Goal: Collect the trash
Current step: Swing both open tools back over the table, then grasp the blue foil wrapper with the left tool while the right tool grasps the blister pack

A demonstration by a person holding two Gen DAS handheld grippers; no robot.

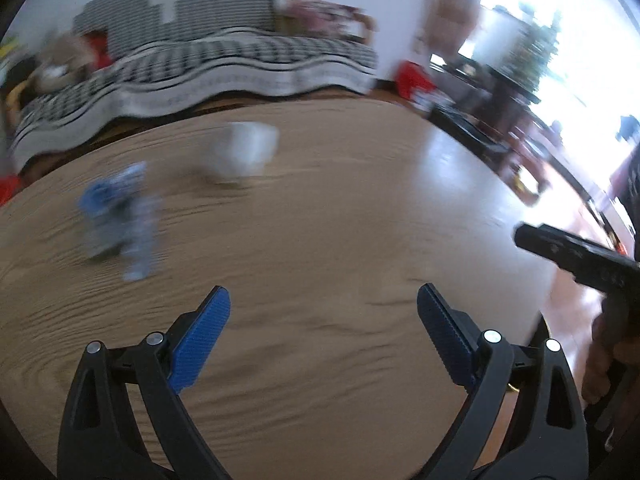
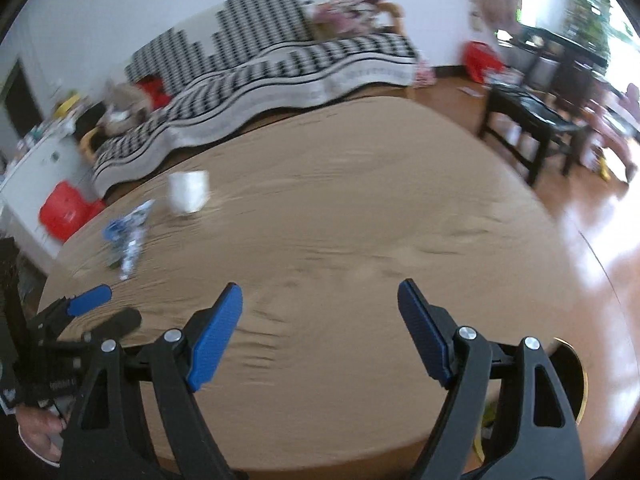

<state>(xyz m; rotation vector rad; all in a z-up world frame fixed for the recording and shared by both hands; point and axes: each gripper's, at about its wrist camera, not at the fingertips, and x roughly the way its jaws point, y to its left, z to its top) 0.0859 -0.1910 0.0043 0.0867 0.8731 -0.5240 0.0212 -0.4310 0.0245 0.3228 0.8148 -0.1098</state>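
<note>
A crumpled blue and white wrapper (image 1: 120,216) lies on the wooden table (image 1: 340,220) at the far left; it also shows in the right wrist view (image 2: 128,236). A white paper cup (image 1: 244,152) stands behind it, also in the right wrist view (image 2: 188,192). My left gripper (image 1: 324,308) is open and empty, above the near table, short of both. My right gripper (image 2: 320,304) is open and empty over the table's near middle. The left gripper's fingers (image 2: 90,300) show at the left edge of the right wrist view. Both views are motion-blurred.
A sofa with a black and white checked cover (image 2: 280,64) stands behind the table. A dark bench (image 2: 532,120) and a dark table stand at the right on the wood floor. A red bag (image 2: 64,208) sits at the left. A round bin rim (image 2: 576,372) shows below the table's near right edge.
</note>
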